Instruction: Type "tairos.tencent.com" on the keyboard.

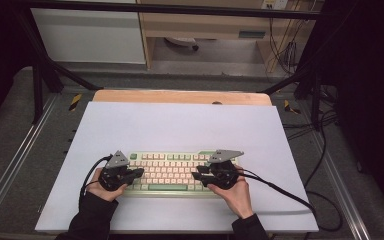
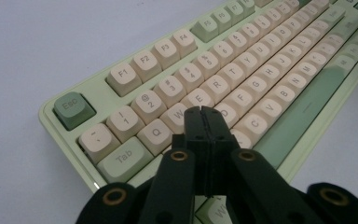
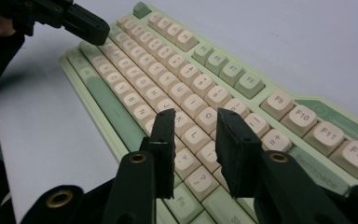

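Around the keyboard (image 1: 172,172) on every edge, open white mat (image 1: 180,125)

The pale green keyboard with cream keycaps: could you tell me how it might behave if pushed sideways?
The pale green keyboard with cream keycaps looks like a rigid slab, so it should probably slide whole, not bend. It lies flat and low on the smooth white mat, so tipping seems unlikely. Pushed at one end, it may pivot.
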`<state>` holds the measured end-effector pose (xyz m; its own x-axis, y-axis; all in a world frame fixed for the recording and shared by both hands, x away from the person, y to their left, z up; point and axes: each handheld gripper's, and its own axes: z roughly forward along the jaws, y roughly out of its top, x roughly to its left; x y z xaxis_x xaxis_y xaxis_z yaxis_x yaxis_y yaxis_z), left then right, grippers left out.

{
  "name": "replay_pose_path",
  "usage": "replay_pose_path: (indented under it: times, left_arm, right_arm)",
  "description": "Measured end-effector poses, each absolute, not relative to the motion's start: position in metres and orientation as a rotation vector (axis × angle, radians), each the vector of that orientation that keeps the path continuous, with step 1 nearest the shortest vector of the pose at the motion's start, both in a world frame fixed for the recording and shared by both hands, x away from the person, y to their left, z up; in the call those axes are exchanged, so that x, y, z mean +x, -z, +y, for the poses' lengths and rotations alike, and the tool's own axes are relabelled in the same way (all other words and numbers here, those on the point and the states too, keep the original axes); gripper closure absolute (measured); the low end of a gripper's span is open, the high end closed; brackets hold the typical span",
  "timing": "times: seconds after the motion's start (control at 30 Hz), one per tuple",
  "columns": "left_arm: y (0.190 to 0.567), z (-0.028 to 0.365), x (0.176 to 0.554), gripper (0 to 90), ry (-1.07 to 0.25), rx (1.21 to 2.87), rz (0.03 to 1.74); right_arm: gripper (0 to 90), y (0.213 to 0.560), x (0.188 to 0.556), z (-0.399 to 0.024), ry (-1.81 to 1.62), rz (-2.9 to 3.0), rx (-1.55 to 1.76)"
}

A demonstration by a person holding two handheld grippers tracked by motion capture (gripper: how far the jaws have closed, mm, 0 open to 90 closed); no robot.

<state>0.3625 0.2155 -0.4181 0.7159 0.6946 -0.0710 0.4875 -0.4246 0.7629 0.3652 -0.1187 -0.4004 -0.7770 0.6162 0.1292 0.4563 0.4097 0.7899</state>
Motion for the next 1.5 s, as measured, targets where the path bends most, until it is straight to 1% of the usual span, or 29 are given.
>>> replay_pose_path:
  times: [0.03, 0.3, 0.33, 0.67, 0.93, 1.5]
  left_arm:
    - [0.418, 0.215, 0.362, 89.6, -0.325, 2.108, 0.895]
    - [0.418, 0.215, 0.363, 89.6, -0.325, 2.109, 0.894]
    - [0.418, 0.216, 0.363, 89.6, -0.326, 2.108, 0.894]
    - [0.418, 0.216, 0.362, 89.6, -0.327, 2.109, 0.893]
    - [0.418, 0.216, 0.363, 89.6, -0.326, 2.107, 0.892]
    - [0.418, 0.216, 0.363, 89.6, -0.327, 2.109, 0.891]
  right_arm:
    - [73.4, 0.402, 0.368, -0.114, -1.303, 2.487, 0.959]
    - [80.3, 0.411, 0.377, -0.098, -1.271, 2.504, 0.966]
    - [82.6, 0.414, 0.379, -0.095, -1.282, 2.514, 0.972]
    - [89.6, 0.419, 0.387, -0.084, -1.28, 2.526, 0.996]
    - [90.0, 0.428, 0.395, -0.078, -1.276, 2.524, 1.021]
    - [90.0, 0.432, 0.398, -0.072, -1.258, 2.529, 1.008]
